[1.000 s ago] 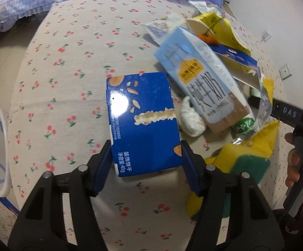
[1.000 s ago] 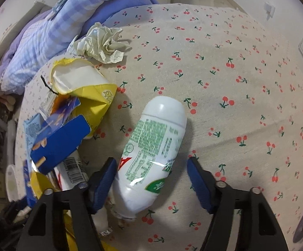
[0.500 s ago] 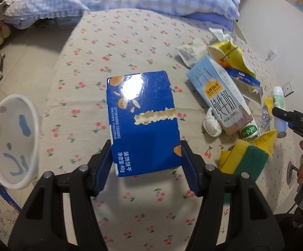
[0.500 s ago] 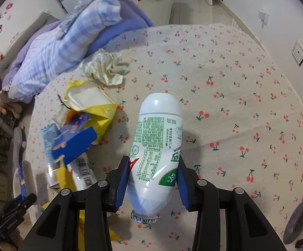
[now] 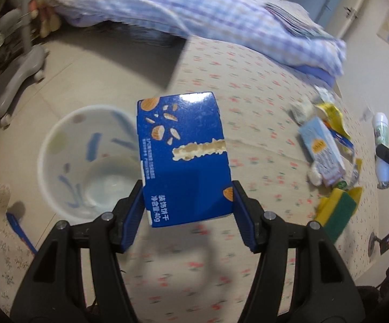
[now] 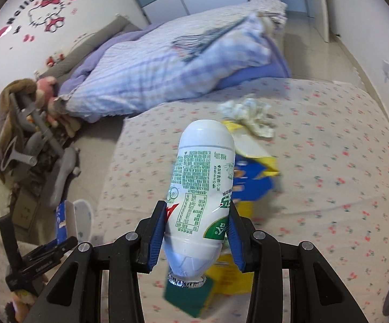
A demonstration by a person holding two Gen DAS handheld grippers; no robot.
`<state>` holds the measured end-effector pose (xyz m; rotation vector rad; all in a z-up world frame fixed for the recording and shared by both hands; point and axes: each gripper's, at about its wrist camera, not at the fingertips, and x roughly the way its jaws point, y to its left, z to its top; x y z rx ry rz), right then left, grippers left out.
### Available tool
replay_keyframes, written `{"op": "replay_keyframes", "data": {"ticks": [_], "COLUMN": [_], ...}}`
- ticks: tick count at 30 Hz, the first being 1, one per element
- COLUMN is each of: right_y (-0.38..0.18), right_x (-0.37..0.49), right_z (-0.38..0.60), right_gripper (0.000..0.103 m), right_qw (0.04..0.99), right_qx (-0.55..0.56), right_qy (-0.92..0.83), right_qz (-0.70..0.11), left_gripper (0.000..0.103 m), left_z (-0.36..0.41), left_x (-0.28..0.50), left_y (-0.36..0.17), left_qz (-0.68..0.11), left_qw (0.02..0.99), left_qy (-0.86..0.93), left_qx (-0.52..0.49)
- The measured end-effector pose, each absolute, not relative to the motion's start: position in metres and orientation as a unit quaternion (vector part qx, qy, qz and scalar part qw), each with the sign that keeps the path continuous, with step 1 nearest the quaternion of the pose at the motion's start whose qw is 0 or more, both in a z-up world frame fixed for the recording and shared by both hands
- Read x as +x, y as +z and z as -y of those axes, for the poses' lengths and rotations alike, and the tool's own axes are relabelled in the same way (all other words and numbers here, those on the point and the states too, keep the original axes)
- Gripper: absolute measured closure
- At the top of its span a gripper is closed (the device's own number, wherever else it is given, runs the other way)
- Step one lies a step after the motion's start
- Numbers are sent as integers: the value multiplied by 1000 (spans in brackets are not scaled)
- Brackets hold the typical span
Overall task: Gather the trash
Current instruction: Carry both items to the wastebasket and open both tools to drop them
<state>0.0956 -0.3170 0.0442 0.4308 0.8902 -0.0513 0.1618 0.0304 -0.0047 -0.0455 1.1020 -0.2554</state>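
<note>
At frame centre you see a royal-blue biscuit box (image 5: 185,158) with tan biscuit pictures and white lettering; your white bottle (image 6: 203,188) bears green print. Lower left, the white bin (image 5: 86,161) shows blue dashes. The bedsheet (image 5: 261,86) carries red cherries on cream.

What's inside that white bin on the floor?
The white bin looks empty: only its pale, shiny bottom and blue marks on its walls show. The blue biscuit box, held in the left gripper, hides the bin's right side, so that part can't be checked.

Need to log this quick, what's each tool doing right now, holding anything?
Left tool: closed on the blue biscuit box.
Right tool: closed on the white drink bottle.
</note>
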Motion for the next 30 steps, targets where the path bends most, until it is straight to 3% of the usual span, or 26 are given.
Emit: {"op": "replay_keyframes", "data": {"ticks": [18, 19, 22, 23, 30], "right_y": [-18, -19, -25, -26, -27], "right_x": [179, 181, 187, 188, 199], "right_z": [142, 138, 126, 121, 80], "right_gripper": [60, 60, 60, 60, 60], "right_qw": [851, 850, 849, 849, 849], "right_qx": [153, 151, 145, 142, 128], "right_qy": [72, 73, 82, 86, 125], "right_qz": [-497, -499, -502, -502, -497], "left_gripper": [39, 37, 9, 6, 4], "left_z": [-122, -124, -130, -133, -167], "left_x": [198, 198, 191, 189, 165], "left_y": [-60, -60, -51, -48, -36], "left_qz": [-547, -548, -536, -529, -522], "left_qw": [835, 835, 843, 848, 850], "left_qy": [-36, -36, -21, -12, 66], "left_qx": [-39, -42, -41, -38, -10]}}
